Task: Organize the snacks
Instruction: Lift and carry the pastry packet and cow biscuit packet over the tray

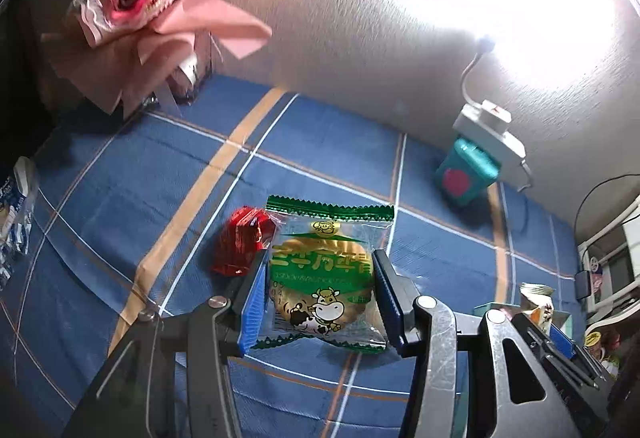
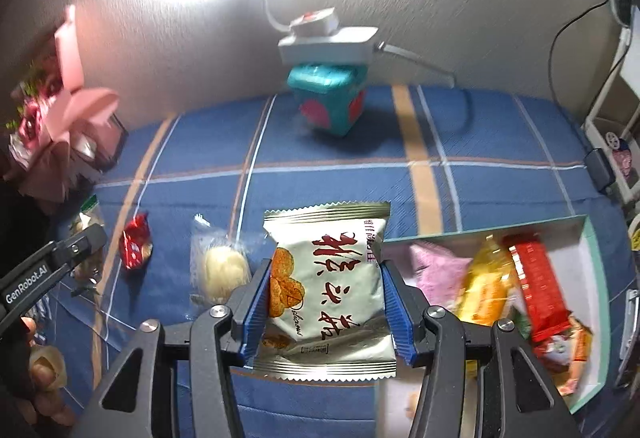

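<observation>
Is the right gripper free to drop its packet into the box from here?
Probably yes. The right gripper is shut on the white packet, and the open box lies just to its right with no lid; snacks fill its far end, but the near part looks bare.

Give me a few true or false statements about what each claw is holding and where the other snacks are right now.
1. The left claw grips a green cookie packet. True.
2. The right claw is empty. False: it is shut on a white chip packet.
3. A red candy lies on the blue checked cloth. True.
4. The open box is empty. False: it holds several snack packets, including a red packet.
5. The teal box sits inside the open box. False: it stands on the cloth near the wall.
</observation>
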Motion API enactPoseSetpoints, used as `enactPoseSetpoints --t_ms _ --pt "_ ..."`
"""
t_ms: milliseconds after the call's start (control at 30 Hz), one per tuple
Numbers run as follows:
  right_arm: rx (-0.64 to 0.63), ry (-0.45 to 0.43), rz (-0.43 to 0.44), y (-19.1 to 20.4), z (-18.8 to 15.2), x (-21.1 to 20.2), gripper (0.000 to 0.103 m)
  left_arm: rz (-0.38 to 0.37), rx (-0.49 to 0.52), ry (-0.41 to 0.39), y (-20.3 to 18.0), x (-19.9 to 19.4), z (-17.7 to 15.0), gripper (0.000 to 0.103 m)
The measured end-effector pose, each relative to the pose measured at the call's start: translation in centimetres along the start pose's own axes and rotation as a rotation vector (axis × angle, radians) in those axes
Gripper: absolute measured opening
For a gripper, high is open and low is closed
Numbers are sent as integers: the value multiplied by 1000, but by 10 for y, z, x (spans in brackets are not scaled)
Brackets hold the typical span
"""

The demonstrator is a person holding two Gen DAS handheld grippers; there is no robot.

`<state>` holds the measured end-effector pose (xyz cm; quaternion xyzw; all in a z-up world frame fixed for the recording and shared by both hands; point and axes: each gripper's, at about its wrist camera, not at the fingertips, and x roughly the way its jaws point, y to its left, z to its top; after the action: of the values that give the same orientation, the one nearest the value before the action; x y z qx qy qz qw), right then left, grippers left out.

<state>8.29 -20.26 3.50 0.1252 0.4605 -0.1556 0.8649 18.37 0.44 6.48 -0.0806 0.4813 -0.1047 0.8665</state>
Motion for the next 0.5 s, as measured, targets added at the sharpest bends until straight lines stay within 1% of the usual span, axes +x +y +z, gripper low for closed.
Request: enactPoseSetpoints --t_ms 167,333,500 --pt "42 -36 -23 -24 6 -22 55 -20 6 -29 -11 -18 0 51" --pt "102 -52 -69 -67 9 -37 55 -60 28 -35 -33 -27 -4 51" --pt "171 -74 -121 -113 10 -54 55 -92 73 -38 -61 -35 -13 51"
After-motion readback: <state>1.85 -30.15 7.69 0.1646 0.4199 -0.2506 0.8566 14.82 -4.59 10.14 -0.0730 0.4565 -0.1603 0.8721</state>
